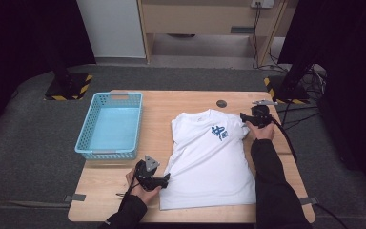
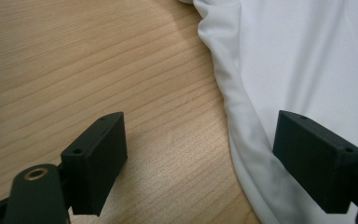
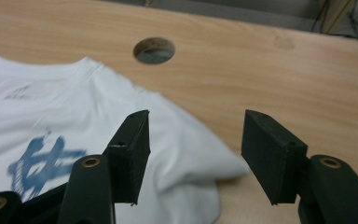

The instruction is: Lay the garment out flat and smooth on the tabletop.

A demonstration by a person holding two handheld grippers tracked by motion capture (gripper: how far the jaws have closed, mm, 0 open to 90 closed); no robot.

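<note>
White T-shirt (image 1: 208,157), blue chest print (image 1: 219,132) unreadable; both tools (image 2: 200,158) (image 3: 193,154) open, empty.

we count one white t-shirt (image 1: 209,157) with one blue print (image 1: 219,133) on its chest, and one light blue basket (image 1: 86,129). we see two grippers, a left gripper (image 1: 164,177) and a right gripper (image 1: 243,117), over one wooden table (image 1: 114,183) that has one round hole (image 1: 221,103).

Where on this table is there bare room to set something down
Bare wood lies between the blue basket and the white T-shirt, and along the table far edge behind the collar. The front left corner is crowded by the left gripper.
</note>
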